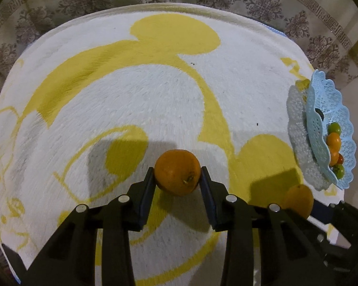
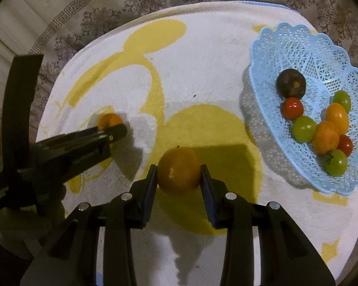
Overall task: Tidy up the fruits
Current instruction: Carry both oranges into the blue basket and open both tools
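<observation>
The left gripper [image 1: 177,178] has its jaws clamped on an orange [image 1: 177,175] over the white-yellow blanket [image 1: 140,100]. The right gripper [image 2: 178,176] jaws grip a second orange [image 2: 178,169], left of the blue basket [image 2: 286,45] with small fruits.

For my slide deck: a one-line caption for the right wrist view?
Right gripper grips an orange on the rug, blue basket of fruit at right.

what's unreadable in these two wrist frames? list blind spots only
- Basket interior, left wrist view: seen edge-on, its near wall hides most of the fruit.
- Second orange, left wrist view: lower part hidden behind the left gripper body.
- Orange in the left gripper, right wrist view: finger covers its lower half, so contact is unclear.
- Dark fruit, right wrist view: too dim to identify.
</observation>
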`<state>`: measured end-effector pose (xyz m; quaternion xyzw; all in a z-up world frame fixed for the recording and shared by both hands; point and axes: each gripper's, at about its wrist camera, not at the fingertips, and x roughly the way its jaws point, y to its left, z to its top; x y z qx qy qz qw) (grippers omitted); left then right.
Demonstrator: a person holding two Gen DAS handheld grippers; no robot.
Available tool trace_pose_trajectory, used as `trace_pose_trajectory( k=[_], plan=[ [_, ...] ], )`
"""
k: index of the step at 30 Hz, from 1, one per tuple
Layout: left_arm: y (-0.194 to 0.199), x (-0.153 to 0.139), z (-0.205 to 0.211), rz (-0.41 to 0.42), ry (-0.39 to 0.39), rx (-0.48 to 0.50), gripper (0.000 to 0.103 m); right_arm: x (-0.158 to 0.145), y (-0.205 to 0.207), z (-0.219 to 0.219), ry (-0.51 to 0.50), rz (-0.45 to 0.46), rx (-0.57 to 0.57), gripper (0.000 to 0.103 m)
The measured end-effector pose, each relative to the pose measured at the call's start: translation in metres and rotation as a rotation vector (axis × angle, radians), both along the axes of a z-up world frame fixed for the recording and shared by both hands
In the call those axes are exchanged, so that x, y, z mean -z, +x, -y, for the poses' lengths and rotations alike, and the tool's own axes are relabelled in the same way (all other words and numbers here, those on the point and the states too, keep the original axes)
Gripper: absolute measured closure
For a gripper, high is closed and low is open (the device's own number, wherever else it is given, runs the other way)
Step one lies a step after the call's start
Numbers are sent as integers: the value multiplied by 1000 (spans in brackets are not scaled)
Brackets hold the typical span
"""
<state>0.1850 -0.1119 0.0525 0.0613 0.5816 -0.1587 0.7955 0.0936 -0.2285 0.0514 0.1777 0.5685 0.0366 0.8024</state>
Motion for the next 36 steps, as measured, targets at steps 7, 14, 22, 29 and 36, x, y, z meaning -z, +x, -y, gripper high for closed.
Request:
trace_pose_trajectory(
  k=[7, 14, 22, 29, 36],
  plan=[
    [-20, -20, 7, 38, 22, -15, 65, -15, -13, 16, 23, 27, -6, 66],
    [-37, -50, 21, 88, 27, -24, 65, -33, -24, 35, 33, 63, 5, 66],
    [-55, -73, 45, 127, 27, -7, 65, -50, -37, 62, 31, 101, 31, 66],
    [-66, -86, 78, 155, 17, 38, 65, -62, -48, 97, 26, 128, 83, 66],
    [-70, -90, 109, 169, 14, 84, 65, -68, -53, 129, 18, 149, 139, 66]
  ],
)
